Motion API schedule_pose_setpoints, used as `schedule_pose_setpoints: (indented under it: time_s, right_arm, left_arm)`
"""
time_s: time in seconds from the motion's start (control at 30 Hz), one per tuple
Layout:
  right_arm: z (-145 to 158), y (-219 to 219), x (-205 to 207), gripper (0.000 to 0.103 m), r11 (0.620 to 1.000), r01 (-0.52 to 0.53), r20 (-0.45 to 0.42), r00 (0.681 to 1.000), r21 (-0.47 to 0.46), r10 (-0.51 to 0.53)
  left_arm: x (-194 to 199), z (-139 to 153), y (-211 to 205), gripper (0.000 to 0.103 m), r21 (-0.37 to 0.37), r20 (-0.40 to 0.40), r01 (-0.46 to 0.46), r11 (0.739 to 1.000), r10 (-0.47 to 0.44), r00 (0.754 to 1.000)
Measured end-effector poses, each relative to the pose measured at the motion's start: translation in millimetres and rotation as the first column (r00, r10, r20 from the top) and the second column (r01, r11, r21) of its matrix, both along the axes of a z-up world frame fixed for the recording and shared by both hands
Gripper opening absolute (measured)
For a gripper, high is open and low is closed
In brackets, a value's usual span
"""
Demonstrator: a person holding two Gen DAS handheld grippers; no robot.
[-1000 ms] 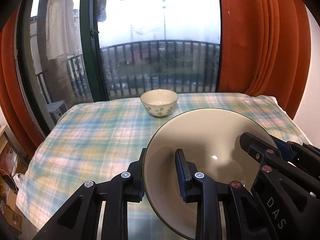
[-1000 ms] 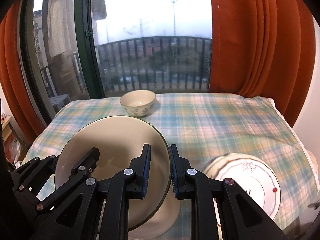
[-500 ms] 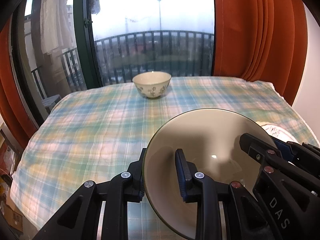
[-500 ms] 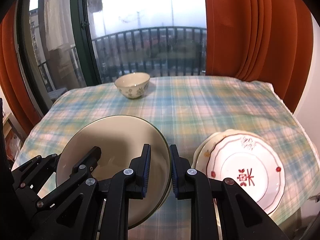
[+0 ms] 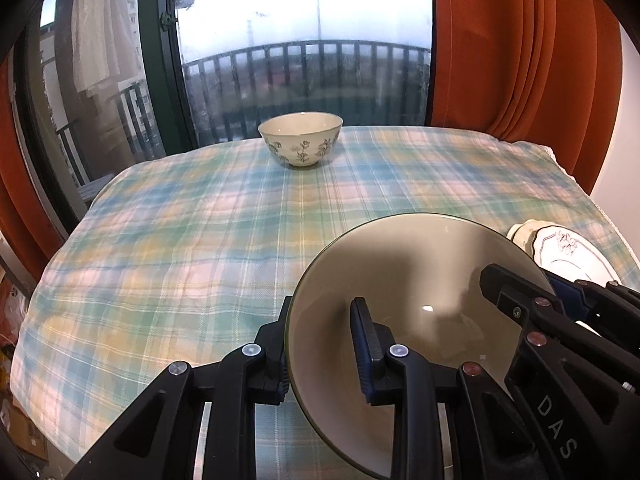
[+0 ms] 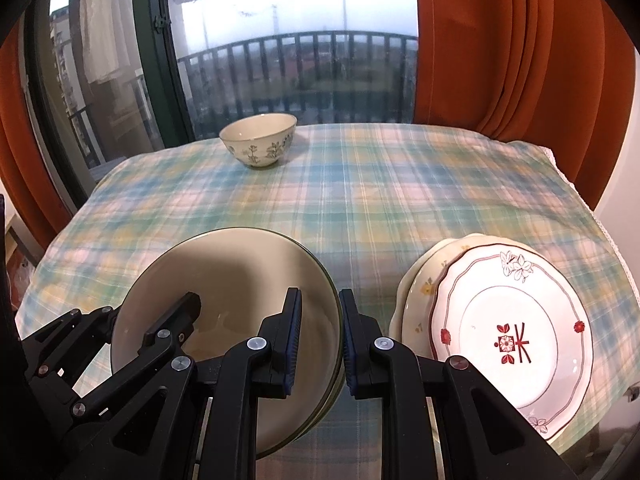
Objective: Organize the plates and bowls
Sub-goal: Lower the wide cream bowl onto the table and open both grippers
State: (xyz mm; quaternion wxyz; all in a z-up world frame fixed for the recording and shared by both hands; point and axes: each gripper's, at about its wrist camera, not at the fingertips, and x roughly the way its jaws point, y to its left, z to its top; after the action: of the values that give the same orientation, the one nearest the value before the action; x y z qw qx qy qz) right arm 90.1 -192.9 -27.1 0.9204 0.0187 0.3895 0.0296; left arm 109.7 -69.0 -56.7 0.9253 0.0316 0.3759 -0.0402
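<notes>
Both grippers have hold of the same big dish. The left gripper [image 5: 322,344] is pinched down on the left rim of the beige bowl [image 5: 416,280], one finger outside the rim and one inside on the glaze. The right gripper [image 6: 320,336] is clamped tight on the opposite, right rim of that bowl [image 6: 240,280], again one finger either side of the edge. In each wrist view the other gripper's black fingers reach into the bowl from the far side of it, so it's a proper two-handed carry. The bowl has a thin dark green edge and sits tilted toward the cameras at the near edge of the scene, over the plaid tablecloth [image 6: 360,184]; I honestly can't tell if its base is touching the cloth or just above it.

Just right of the bowl, near the right edge of the table, there's a stack of plates: a white plate with red flower marks [image 6: 512,336] on top, and a cream plate with small yellow flowers [image 6: 420,292] peeking out under its left side.

Way at the far side, near the window, a small floral bowl [image 6: 258,140] stands upright on its own. Behind it there's the balcony railing [image 5: 304,64] through the glass, and orange curtains [image 5: 520,48] hanging at the right.
</notes>
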Motion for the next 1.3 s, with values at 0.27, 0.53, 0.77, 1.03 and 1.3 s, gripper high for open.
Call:
schedule_pose_setpoints:
  time_s: [0.27,0.53,0.77,1.03,1.3]
  right_arm:
    - [-7.8,2.0,1.3,0.022,0.999,0.011,0.025,1.000,-0.051,-0.010]
    - [-12.2,2.7,-0.7,0.025,0.999,0.018,0.046,0.999,-0.049,-0.016]
    - [-11.4,4.0,-3.3,0.068,0.999,0.010,0.055,0.998,-0.036,-0.008]
    - [7.7,11.5,-19.0,0.082,0.999,-0.011,0.117,0.993,-0.030,0.015]
    - [30.7,15.6,-13.3,0.083,1.000,-0.002,0.142,0.990,-0.012,0.004]
  left_arm:
    - [-0.4,-8.4,-5.1,0.025,0.031,0.020,0.003,1.000,-0.004,1.000]
    - [-2.2,-8.4,-5.0,0.033,0.020,0.035,0.011,1.000,-0.012,0.999]
    - [-6.8,-3.8,-2.6,0.066,0.006,0.036,0.049,0.999,-0.049,0.998]
    - [-22.3,16.2,4.3,0.089,-0.002,0.093,0.092,0.996,-0.091,0.991]
    - [-13.9,37.2,12.0,0.090,-0.035,0.129,0.075,0.997,-0.070,0.989]
